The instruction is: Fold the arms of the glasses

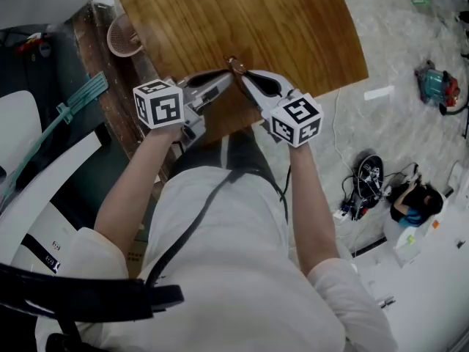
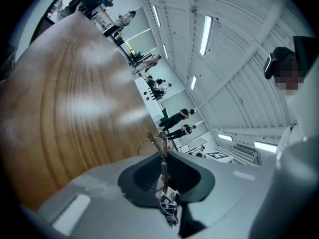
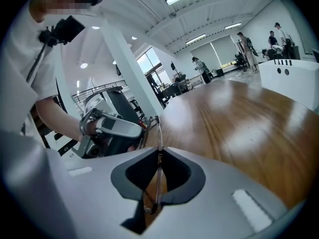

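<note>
A thin metal-framed pair of glasses hangs just above the wooden table, near its front edge, held between both grippers. My left gripper comes in from the left, shut on a slim metal part of the glasses. In the left gripper view that part runs edge-on between the dark pads. My right gripper comes in from the right and is shut on the glasses' rim, which stands edge-on between its pads. The left gripper shows close behind the rim in the right gripper view.
A round woven basket sits at the table's left edge. Right of the table is pale floor with a tangle of cables, a red tool and a crouching person. White furniture stands at my left.
</note>
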Demonstrator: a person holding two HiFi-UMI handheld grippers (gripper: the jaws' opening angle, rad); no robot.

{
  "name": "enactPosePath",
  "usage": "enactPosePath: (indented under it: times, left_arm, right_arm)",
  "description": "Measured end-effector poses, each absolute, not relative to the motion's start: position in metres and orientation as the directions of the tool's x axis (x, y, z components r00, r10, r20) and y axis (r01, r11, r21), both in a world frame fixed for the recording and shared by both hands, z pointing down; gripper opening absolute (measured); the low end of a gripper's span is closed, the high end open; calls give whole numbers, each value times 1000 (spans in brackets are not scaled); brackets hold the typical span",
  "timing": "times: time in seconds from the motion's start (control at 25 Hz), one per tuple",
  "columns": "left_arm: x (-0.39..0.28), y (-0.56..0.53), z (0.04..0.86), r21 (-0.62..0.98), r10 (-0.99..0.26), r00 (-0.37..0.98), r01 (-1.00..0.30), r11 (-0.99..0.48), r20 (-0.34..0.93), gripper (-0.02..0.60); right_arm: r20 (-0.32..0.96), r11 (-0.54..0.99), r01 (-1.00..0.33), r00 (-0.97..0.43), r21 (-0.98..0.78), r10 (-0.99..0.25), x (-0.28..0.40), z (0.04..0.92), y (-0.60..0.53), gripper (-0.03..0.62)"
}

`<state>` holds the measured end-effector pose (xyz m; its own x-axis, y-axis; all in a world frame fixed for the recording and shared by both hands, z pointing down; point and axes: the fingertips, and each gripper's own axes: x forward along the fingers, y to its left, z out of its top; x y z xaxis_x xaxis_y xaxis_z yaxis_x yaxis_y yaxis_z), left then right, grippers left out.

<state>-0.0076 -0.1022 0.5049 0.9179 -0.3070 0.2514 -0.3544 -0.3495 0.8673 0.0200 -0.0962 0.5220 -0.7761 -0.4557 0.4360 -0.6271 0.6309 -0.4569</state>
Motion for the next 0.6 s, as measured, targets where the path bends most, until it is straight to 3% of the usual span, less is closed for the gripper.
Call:
enactPosePath:
  times: [0.32, 0.48, 0.6]
  left_arm:
    - [-10, -101, 511, 867, -301, 916, -363, -340, 265, 52]
    - [-14, -93, 517, 860, -288, 912, -382, -339, 292, 120]
    - [-19, -86, 528, 842, -276, 901, -417, -341, 334, 124]
  right_arm:
    - [471, 676, -614, -776, -409, -420, 18, 526, -97, 28]
    - [505, 663, -659, -733, -355, -457, 23, 531, -103, 28]
    - [565, 691, -684, -674, -234, -476, 28, 539, -108, 28]
